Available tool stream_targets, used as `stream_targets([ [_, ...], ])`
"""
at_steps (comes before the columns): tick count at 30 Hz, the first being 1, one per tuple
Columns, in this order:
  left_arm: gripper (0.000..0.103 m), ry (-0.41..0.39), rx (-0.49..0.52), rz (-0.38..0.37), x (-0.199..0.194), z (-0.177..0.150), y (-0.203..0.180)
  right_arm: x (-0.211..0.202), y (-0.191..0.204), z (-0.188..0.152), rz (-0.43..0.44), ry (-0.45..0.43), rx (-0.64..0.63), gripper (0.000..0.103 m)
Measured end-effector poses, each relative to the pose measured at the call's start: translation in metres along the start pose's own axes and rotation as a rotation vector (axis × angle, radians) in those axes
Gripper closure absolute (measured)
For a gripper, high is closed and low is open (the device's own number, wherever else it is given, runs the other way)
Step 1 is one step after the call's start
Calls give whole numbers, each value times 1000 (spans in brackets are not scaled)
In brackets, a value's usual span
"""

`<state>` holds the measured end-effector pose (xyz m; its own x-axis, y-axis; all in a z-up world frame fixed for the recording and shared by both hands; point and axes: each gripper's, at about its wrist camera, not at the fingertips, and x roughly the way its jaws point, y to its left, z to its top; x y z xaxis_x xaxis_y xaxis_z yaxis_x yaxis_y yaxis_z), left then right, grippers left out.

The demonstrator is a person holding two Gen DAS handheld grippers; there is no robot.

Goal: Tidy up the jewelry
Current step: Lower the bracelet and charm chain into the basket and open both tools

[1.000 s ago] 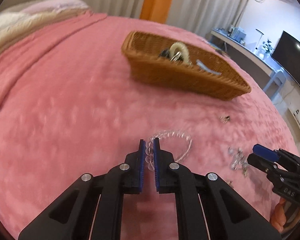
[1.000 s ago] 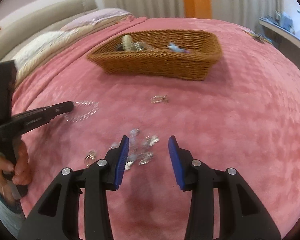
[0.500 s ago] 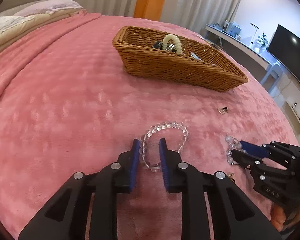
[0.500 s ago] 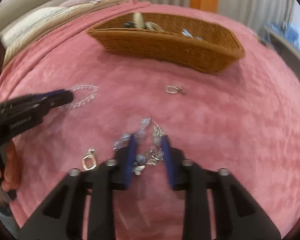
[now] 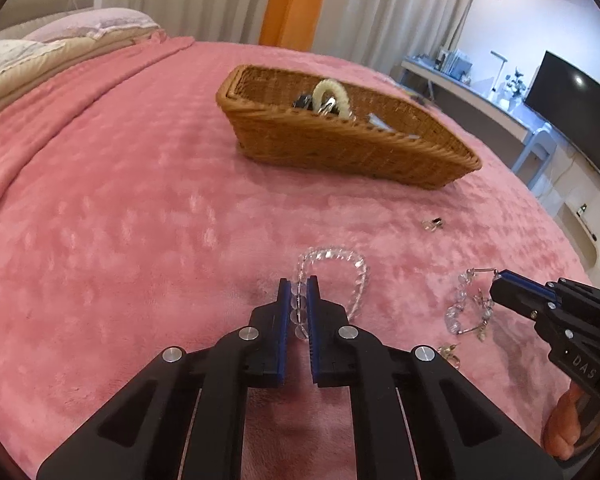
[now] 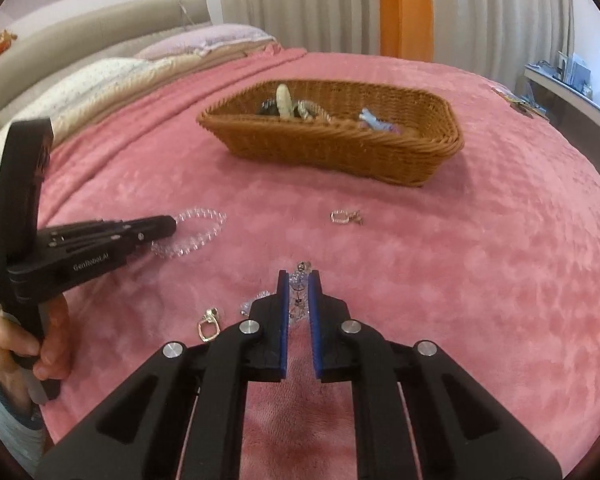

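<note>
Pink plush bedding (image 5: 140, 240) covers a bed, with a wicker basket (image 5: 340, 148) set toward its far side. Several pieces are already held in the basket, among them a cream ring-shaped item (image 5: 332, 96). Nearer than the basket, a clear bead bracelet (image 5: 340, 272) is pinched by the closed left hand-held gripper (image 5: 299, 292). Right of it, a charm bracelet (image 6: 298, 292) is clamped by the right hand-held gripper (image 6: 299, 288), whose jaws have just been closing on it. Between these and the basket, a small silver piece (image 6: 345, 217) is left lying loose; a gold clasp (image 6: 208, 326) is seen nearest. Sorting is judged partly done: four pieces remain outside the basket.
</note>
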<state>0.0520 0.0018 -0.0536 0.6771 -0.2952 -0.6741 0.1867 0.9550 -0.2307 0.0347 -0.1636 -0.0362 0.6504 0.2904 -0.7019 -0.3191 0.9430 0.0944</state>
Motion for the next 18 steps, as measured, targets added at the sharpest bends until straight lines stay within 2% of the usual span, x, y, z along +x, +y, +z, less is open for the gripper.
stream_targets([
  [6, 97, -46, 3, -138, -26, 10, -5, -21, -7, 13, 13, -20, 30, 96],
  [13, 97, -107, 69, -167, -57, 32, -24, -61, -8, 46, 1, -106, 22, 96],
  [18, 97, -160, 97, -180, -73, 62, -36, -74, -13, 81, -20, -155, 6, 95],
])
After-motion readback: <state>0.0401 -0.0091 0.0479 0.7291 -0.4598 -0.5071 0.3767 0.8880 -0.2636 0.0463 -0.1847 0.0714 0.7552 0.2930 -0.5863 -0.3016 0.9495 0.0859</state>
